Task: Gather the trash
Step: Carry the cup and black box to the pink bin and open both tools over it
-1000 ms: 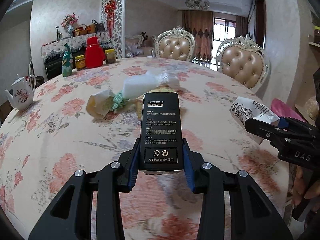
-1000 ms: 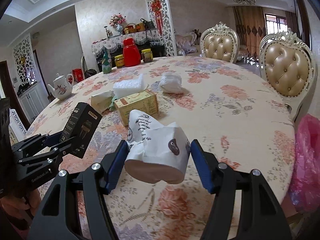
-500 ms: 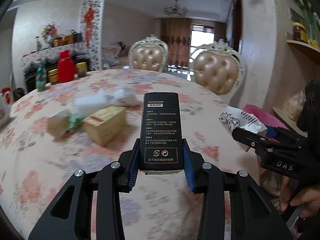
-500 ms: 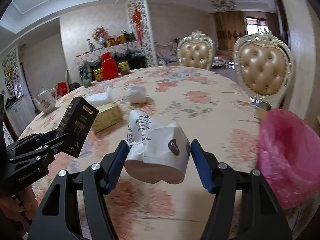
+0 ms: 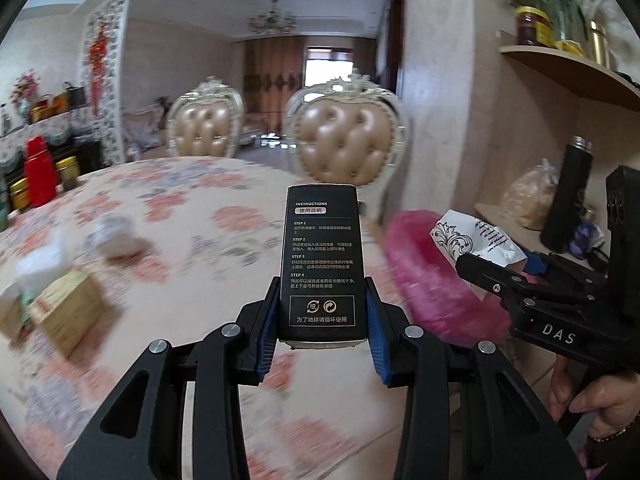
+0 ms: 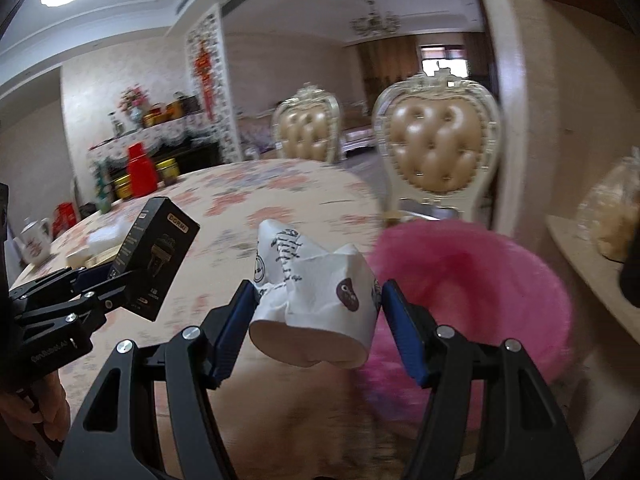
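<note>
Right wrist view: we had right gripper clamped on paper cup, left gripper clamped on black box. Pink bin sat at 3 o'clock; best centre both over its mouth before release.

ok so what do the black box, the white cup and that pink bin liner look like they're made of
Black box: looks like matte printed cardboard, with crisp folded edges and flat panels.
White cup: probably thin paper, since its wall is creased and crumpled, with printed script and a brown logo.
Pink bin liner: seemingly thin plastic film, translucent and gathered in loose folds, though motion blur hides the detail.
</note>
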`<state>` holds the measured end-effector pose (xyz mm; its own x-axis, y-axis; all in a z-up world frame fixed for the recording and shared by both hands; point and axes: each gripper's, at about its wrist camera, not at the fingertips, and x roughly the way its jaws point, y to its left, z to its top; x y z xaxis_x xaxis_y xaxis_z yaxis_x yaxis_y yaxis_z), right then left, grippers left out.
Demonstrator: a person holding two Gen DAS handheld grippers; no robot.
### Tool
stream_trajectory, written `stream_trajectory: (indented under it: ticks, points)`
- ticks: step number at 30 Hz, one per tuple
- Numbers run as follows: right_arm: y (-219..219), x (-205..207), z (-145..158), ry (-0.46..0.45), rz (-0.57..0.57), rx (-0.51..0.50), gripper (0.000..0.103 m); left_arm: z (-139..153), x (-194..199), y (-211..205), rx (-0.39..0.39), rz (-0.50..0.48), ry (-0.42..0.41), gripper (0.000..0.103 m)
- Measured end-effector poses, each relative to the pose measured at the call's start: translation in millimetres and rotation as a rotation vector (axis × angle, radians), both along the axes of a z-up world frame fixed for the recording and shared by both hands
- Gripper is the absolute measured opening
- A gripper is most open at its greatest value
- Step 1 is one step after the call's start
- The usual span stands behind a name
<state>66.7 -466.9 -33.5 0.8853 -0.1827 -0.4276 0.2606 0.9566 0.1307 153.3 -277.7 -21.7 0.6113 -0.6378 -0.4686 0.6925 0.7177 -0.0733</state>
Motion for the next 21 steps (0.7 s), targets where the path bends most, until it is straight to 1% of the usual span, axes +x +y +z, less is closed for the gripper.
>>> stream_trajectory:
  ticks: [8, 12, 16, 19, 21]
  points:
    - [-68, -13, -6, 0.001, -0.127, 0.002, 0.064, -1, 2, -71, -0.003, -0.129, 0.018, 0.038]
    - [-91, -14, -7, 0.001, -0.156, 0.004, 0.064, -4, 7, -105, 0.006, -0.173, 0.033, 0.038]
    - [-111, -17, -11, 0.012, -0.167, 0.003, 0.064, -5, 11, -133, -0.006, -0.222, 0.055, 0.038]
    - [-128, -19, -13, 0.017, -0.178, 0.020, 0.064, -8, 14, -156, -0.009, -0.253, 0.059, 0.038]
    - [-140, -19, -14, 0.020, -0.187, 0.033, 0.064, -11, 19, -169, -0.013, -0.271, 0.080, 0.038]
